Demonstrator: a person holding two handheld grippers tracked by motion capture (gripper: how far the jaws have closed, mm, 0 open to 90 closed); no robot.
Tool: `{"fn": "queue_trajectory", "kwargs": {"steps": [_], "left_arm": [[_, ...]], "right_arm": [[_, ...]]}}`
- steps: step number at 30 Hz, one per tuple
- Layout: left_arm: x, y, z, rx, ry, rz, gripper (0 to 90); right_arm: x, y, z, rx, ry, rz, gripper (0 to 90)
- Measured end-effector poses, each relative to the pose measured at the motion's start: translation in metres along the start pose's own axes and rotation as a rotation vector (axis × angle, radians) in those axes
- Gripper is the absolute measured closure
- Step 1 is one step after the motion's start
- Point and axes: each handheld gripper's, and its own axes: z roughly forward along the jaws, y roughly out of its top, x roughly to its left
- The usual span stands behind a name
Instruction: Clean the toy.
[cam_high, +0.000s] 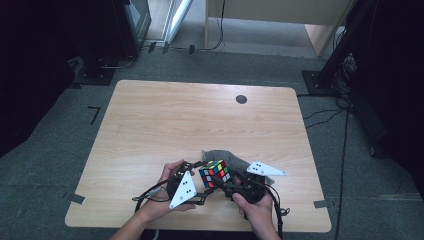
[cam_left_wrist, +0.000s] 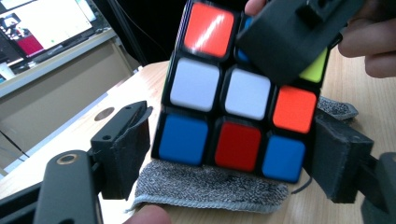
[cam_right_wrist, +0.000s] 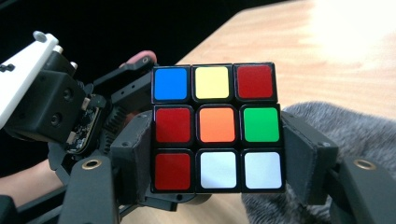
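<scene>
A Rubik's cube (cam_high: 215, 173) is held just above a grey cloth (cam_high: 236, 160) near the front edge of the wooden table (cam_high: 200, 115). My left gripper (cam_high: 204, 181) comes in from the left and my right gripper (cam_high: 226, 181) from the right. In the left gripper view, the pads of my left gripper (cam_left_wrist: 231, 140) sit against the cube's (cam_left_wrist: 233, 93) bottom row, with the cloth (cam_left_wrist: 210, 189) beneath. In the right gripper view, my right gripper (cam_right_wrist: 217, 140) clamps the lower two rows of the cube (cam_right_wrist: 217, 126) from both sides. A hand holds each gripper.
A small dark round mark (cam_high: 241, 99) lies on the far part of the table. Beyond the table's far edge stand a pale desk (cam_high: 280, 20) and dark equipment stands (cam_high: 330, 75) on grey carpet. Cables (cam_high: 345, 130) run along the floor at the right.
</scene>
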Motion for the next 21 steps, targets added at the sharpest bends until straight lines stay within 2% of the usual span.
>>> {"fn": "queue_trajectory", "kwargs": {"steps": [3,4,5,6,7,8,9,10,11,13,14,15,16,18,19,21], "left_arm": [[-0.002,-0.001,-0.001,0.015,-0.016,0.023,30.0],[-0.002,-0.001,-0.001,0.015,-0.016,0.023,31.5],[-0.001,-0.001,-0.001,0.020,-0.033,0.004,31.5],[0.002,-0.001,-0.001,0.039,-0.055,-0.035,33.5],[0.002,-0.001,-0.001,0.039,-0.055,-0.035,33.6],[0.005,-0.002,-0.003,0.051,-0.046,-0.053,33.6],[0.008,-0.002,-0.004,0.051,-0.042,-0.071,33.7],[0.008,-0.002,-0.004,0.051,-0.042,-0.071,33.7],[0.013,-0.003,-0.007,0.049,-0.028,-0.106,33.7],[0.020,-0.005,-0.010,0.047,-0.018,-0.151,33.7],[0.020,-0.005,-0.010,0.047,-0.018,-0.151,33.7],[0.022,-0.005,-0.011,0.051,-0.012,-0.170,33.8],[0.025,-0.006,-0.012,0.062,0.002,-0.180,33.8],[0.029,-0.009,-0.014,0.080,0.029,-0.209,33.8],[0.029,-0.009,-0.014,0.080,0.029,-0.209,33.7],[0.032,-0.011,-0.015,0.091,0.044,-0.242,33.8]], "right_arm": [[-0.005,0.000,0.004,0.046,0.017,0.087,34.5],[-0.005,0.000,0.004,0.046,0.017,0.087,34.5],[-0.009,0.000,0.004,0.054,0.032,0.114,34.2],[-0.014,0.000,0.005,0.062,0.056,0.122,32.2],[-0.014,0.000,0.005,0.062,0.056,0.122,32.2],[-0.015,0.001,0.002,0.046,0.058,0.085,28.3],[-0.016,0.003,-0.001,0.028,0.059,0.078,27.0],[-0.016,0.003,-0.001,0.028,0.059,0.078,27.0],[-0.019,0.006,-0.009,-0.019,0.056,0.068,26.6],[-0.023,0.008,-0.015,-0.057,0.017,0.045,26.7],[-0.025,0.008,-0.017,-0.067,-0.018,0.022,27.0],[-0.027,0.007,-0.017,-0.069,-0.062,-0.009,27.4],[-0.027,0.007,-0.017,-0.069,-0.062,-0.009,27.4],[-0.033,0.001,-0.014,-0.034,-0.184,-0.064,28.8],[-0.033,0.001,-0.014,-0.034,-0.184,-0.064,28.8],[-0.035,-0.006,-0.007,-0.010,-0.214,-0.081,31.9]]}}
